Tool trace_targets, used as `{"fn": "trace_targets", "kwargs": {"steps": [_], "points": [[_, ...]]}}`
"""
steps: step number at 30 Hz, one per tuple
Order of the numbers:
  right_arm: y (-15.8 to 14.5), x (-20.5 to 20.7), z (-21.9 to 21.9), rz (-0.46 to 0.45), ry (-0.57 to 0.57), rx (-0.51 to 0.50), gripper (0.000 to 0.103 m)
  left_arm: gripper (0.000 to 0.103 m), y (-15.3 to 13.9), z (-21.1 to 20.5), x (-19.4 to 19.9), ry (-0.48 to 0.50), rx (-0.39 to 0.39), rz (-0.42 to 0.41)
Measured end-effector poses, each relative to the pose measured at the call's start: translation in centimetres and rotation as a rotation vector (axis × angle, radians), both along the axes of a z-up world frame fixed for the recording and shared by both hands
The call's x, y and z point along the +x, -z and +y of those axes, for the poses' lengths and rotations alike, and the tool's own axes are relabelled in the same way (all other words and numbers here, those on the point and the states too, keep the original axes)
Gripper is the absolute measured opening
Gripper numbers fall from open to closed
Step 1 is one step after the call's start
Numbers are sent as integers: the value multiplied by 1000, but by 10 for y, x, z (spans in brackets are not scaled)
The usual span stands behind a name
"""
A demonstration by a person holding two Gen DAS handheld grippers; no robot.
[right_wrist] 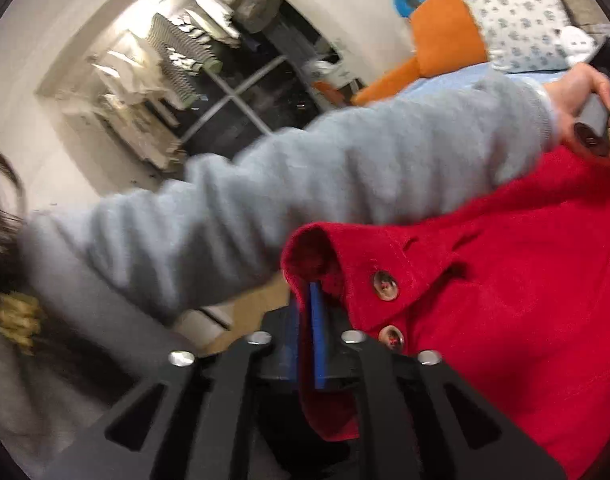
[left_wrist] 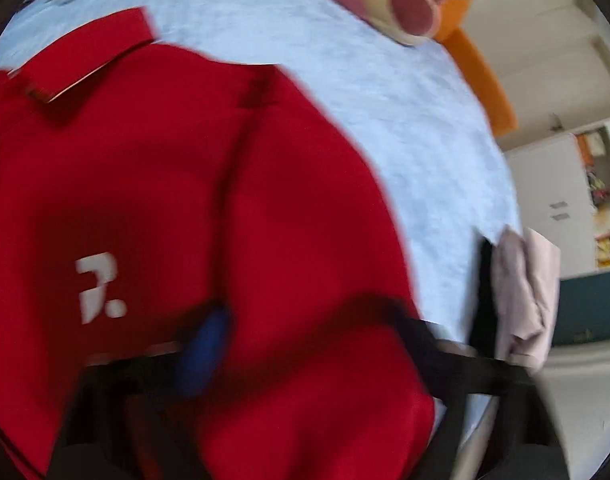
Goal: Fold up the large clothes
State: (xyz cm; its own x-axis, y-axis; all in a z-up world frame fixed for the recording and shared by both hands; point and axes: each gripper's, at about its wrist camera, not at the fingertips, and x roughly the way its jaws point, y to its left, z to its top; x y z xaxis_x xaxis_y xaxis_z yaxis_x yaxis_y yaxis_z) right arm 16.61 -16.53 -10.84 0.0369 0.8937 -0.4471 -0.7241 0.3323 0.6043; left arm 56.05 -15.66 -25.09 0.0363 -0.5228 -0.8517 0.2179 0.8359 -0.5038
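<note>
left wrist view: red coat (left_wrist: 153,184) spread over a pale blue bed sheet (left_wrist: 405,120), collar flap toward upper left, white price tag on its front. left gripper (left_wrist: 305,340) low in frame and blurred; a fold of red cloth bulges between its fingers, but grip on it cannot be told. folded pink garment (left_wrist: 525,292) at the bed's right edge. right wrist view: right gripper (right_wrist: 309,344) clenched on the coat's buttoned cuff, cloth pinched between blue pads (right_wrist: 317,336). grey sleeve (right_wrist: 305,184) crosses above.
</note>
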Motion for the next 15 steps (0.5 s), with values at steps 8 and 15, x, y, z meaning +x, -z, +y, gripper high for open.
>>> {"fn": "trace_targets", "kwargs": {"steps": [8, 15], "points": [[16, 31, -164, 75, 502, 147, 82, 15, -19, 17, 25, -151, -13, -98], [74, 85, -224, -118, 759, -408, 71, 95, -41, 3, -8, -47, 48, -168]]}}
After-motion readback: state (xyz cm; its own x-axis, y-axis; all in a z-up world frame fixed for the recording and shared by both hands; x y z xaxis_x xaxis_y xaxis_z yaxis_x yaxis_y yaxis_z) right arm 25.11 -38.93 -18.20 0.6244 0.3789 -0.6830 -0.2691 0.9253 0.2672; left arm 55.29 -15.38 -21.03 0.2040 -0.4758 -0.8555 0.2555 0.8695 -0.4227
